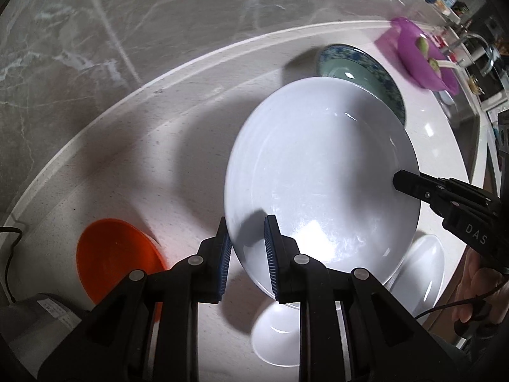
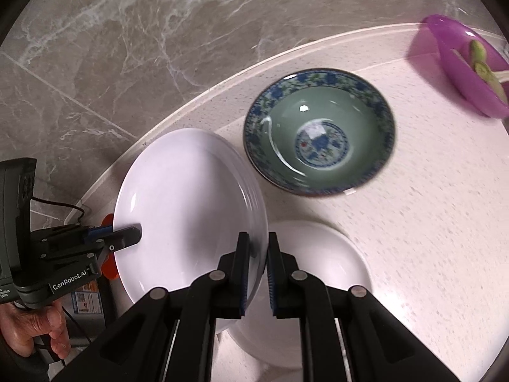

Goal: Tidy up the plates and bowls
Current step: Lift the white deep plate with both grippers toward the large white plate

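A large white plate [image 1: 318,175] is held up off the counter between both grippers. My left gripper [image 1: 246,248] is shut on its near-left rim. My right gripper [image 2: 257,254] is shut on the opposite rim of the same plate [image 2: 184,210]; its finger also shows in the left wrist view [image 1: 410,184]. Below the plate a white bowl [image 2: 327,270] sits on the counter, and it also shows in the left wrist view [image 1: 276,337]. A green bowl with a blue flowered rim [image 2: 319,132] stands further back. An orange bowl [image 1: 114,254] sits at the left.
A purple bowl [image 2: 461,63] with green pieces and a white utensil stands at the back right. The white speckled counter [image 2: 429,222] has a curved edge over a marble floor. A second white dish [image 1: 423,267] lies right of the plate. A grey box and cable lie at the left.
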A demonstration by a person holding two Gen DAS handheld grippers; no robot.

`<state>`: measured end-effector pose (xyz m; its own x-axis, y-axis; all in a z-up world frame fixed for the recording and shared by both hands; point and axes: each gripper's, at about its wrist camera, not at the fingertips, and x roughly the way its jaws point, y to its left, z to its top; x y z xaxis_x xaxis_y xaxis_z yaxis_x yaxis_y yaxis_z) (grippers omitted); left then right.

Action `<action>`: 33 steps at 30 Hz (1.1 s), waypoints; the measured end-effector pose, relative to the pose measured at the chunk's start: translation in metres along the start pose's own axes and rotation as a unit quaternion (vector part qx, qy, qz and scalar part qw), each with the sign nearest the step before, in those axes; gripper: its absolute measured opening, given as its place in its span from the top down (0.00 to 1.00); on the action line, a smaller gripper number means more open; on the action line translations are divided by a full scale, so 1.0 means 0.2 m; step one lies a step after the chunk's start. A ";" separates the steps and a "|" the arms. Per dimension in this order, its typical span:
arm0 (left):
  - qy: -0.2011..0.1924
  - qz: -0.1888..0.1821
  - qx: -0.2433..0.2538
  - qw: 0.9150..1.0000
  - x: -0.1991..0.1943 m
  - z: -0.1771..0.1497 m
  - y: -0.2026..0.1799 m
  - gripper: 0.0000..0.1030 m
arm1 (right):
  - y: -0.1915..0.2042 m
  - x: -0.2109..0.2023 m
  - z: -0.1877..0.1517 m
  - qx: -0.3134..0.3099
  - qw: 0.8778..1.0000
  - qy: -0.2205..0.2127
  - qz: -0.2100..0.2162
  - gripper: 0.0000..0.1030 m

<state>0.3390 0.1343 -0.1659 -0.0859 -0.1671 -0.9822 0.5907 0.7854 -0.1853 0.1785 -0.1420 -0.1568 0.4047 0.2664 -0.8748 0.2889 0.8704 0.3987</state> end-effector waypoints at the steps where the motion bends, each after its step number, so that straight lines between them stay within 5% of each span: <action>1: -0.001 -0.001 0.002 1.000 -0.01 -0.02 -0.03 0.82 | -0.01 -0.02 -0.02 0.001 1.000 -0.001 -0.001 0.88; 16: -0.001 -0.023 0.056 0.998 -0.12 -0.25 -0.47 0.82 | -0.19 -0.30 -0.41 0.034 0.999 -0.019 -0.010 0.88; 33: 0.014 -0.055 0.110 0.992 -0.05 -0.72 -1.01 0.82 | -0.54 -0.58 -0.93 0.088 0.996 -0.025 -0.022 0.88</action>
<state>0.1050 0.0636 -0.1222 -0.1806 -0.2260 -0.9572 0.7366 0.6138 -0.2839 -0.0609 -0.1888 -0.1501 0.4294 0.2053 -0.8795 0.4528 0.7937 0.4063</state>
